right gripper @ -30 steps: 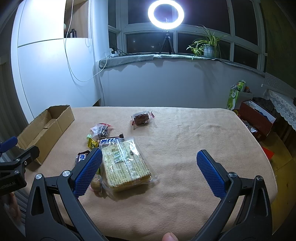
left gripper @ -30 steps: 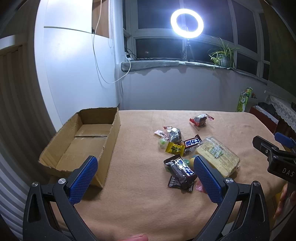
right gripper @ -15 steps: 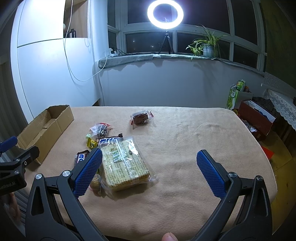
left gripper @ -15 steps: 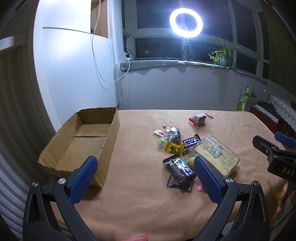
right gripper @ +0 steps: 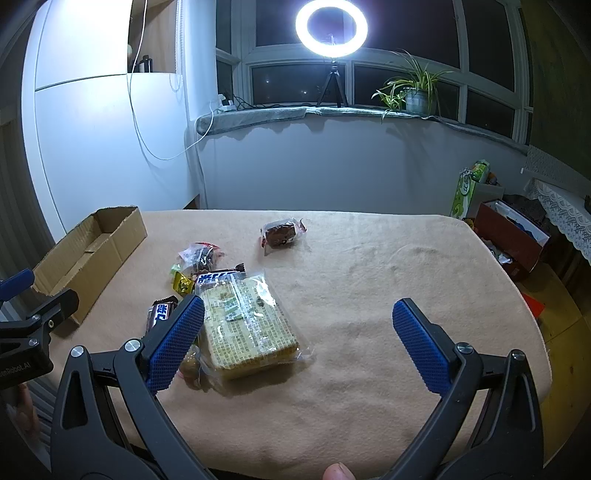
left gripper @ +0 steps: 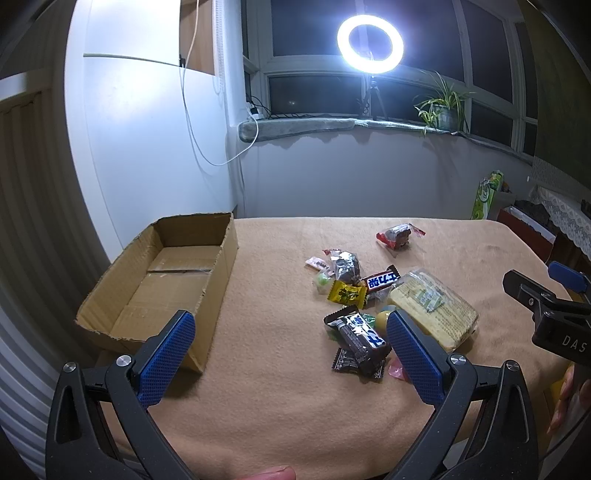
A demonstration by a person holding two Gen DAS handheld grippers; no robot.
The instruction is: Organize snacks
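Observation:
An empty cardboard box (left gripper: 166, 280) (right gripper: 88, 254) lies at the table's left. A heap of wrapped snacks sits mid-table: a large clear pack of wafers (left gripper: 432, 308) (right gripper: 245, 319), a dark chocolate bar (left gripper: 360, 338) (right gripper: 160, 314), a second bar with white lettering (left gripper: 380, 282), a yellow candy (left gripper: 347, 293) and a dark cake in a clear wrapper (left gripper: 347, 264). One red-edged cake packet (left gripper: 397, 234) (right gripper: 280, 234) lies apart, farther back. My left gripper (left gripper: 288, 354) hangs open over the near table between box and heap. My right gripper (right gripper: 297, 339) is open and empty, with the wafer pack by its left finger.
The tan cloth table (right gripper: 369, 280) ends at the right, where a red box (right gripper: 513, 236) and a green carton (right gripper: 469, 188) stand on the floor. A white cabinet (left gripper: 140, 140) rises behind the cardboard box. A ring light (right gripper: 331, 27) and a plant (right gripper: 415, 94) stand on the window sill.
Both views have crept slightly toward the table. Nothing on the table has moved and both grippers stay open.

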